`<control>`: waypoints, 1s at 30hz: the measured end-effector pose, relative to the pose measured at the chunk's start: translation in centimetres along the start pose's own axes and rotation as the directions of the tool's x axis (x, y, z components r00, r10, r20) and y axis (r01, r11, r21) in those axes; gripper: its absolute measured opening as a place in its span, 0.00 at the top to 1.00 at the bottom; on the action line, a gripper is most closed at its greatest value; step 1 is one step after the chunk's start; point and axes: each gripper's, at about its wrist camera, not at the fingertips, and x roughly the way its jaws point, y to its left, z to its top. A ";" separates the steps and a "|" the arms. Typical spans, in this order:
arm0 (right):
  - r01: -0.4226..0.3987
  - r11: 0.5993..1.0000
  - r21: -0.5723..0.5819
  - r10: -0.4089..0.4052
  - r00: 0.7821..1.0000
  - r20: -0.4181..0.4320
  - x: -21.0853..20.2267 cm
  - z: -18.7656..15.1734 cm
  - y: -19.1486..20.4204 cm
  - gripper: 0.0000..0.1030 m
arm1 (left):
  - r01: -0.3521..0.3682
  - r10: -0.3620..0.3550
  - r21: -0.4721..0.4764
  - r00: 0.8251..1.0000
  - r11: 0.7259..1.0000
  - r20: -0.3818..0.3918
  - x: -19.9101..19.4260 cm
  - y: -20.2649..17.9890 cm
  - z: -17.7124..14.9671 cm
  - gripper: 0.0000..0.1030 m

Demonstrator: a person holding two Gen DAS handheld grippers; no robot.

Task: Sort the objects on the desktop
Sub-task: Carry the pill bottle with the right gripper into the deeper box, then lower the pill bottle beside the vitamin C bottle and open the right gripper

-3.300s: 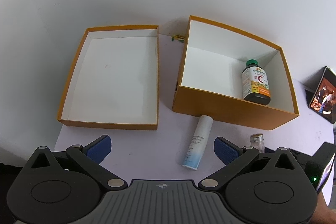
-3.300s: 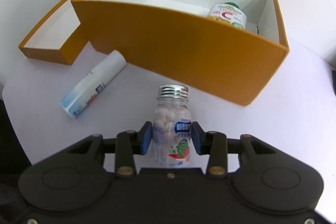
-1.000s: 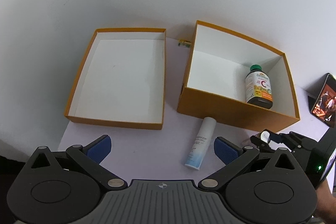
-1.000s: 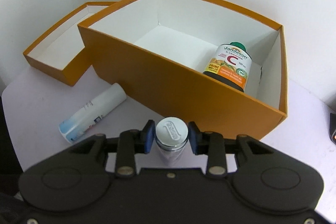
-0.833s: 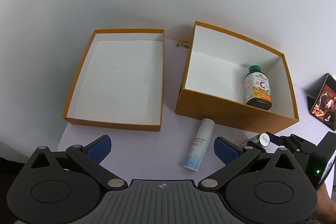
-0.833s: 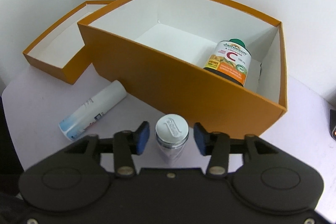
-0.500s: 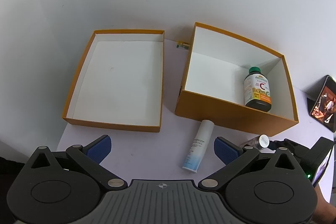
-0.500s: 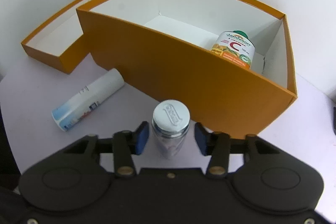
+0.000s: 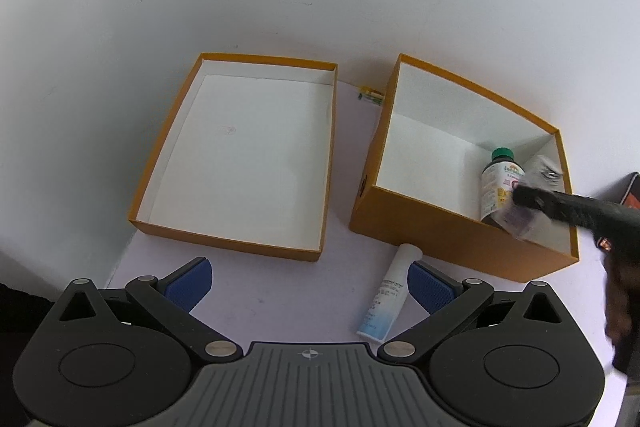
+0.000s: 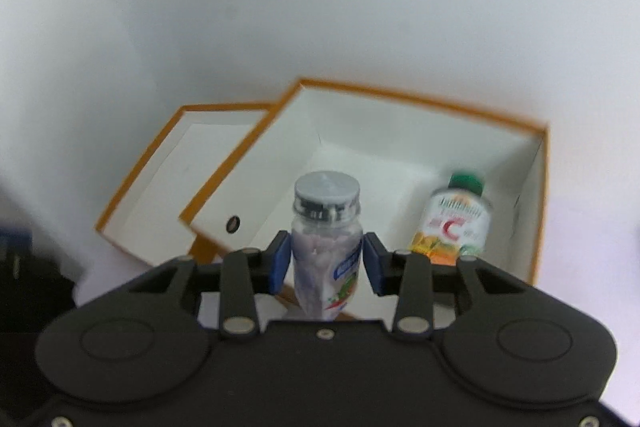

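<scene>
One deep orange box (image 9: 440, 235) is holding one vitamin C bottle (image 10: 456, 223); the right gripper (image 10: 325, 263) is clamping a candy bottle (image 10: 326, 227) above it; the shallow lid (image 9: 224, 231) is lying bare; the left gripper (image 9: 308, 285) is gaping.

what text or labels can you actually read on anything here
"C": large red letter on the label of the dark green-capped vitamin bottle standing in the deep orange box; the brand line above it is too blurred to read.
Clear silver-capped candy bottle held in the right gripper: blue label patch, blurred, unreadable.
White spray tube lying on the table: print too small to read.
Embossed mark on the silver cap: unreadable.
</scene>
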 end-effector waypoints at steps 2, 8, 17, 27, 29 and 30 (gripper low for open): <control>0.058 0.998 0.025 -0.056 0.995 -0.080 3.5 2.2 -1.1 0.64 | -0.001 0.001 -0.006 1.000 1.000 0.003 0.1 0.2 0.1 0.00; 0.098 0.982 0.163 -0.036 0.938 -0.346 13.2 5.1 -3.4 0.62 | -0.022 0.022 -0.050 1.000 0.998 0.001 0.1 1.3 0.2 0.00; 0.175 0.975 0.134 -0.110 0.912 -0.395 17.9 7.6 -3.5 0.62 | -0.062 0.060 -0.110 0.998 0.992 -0.018 0.3 2.9 -0.2 0.00; 0.237 0.962 0.136 -0.164 0.898 -0.408 17.7 5.9 -2.9 0.66 | -0.051 0.051 -0.105 0.999 0.993 -0.007 0.5 2.9 0.3 0.00; 0.270 0.949 0.162 -0.187 0.897 -0.399 17.5 5.7 -3.0 0.67 | -0.047 0.047 -0.093 0.999 0.995 -0.002 0.5 2.7 0.3 0.00; 0.286 0.942 0.175 -0.199 0.897 -0.395 17.3 5.7 -3.0 0.66 | -0.044 0.045 -0.087 0.999 0.995 0.000 0.4 2.6 0.3 0.00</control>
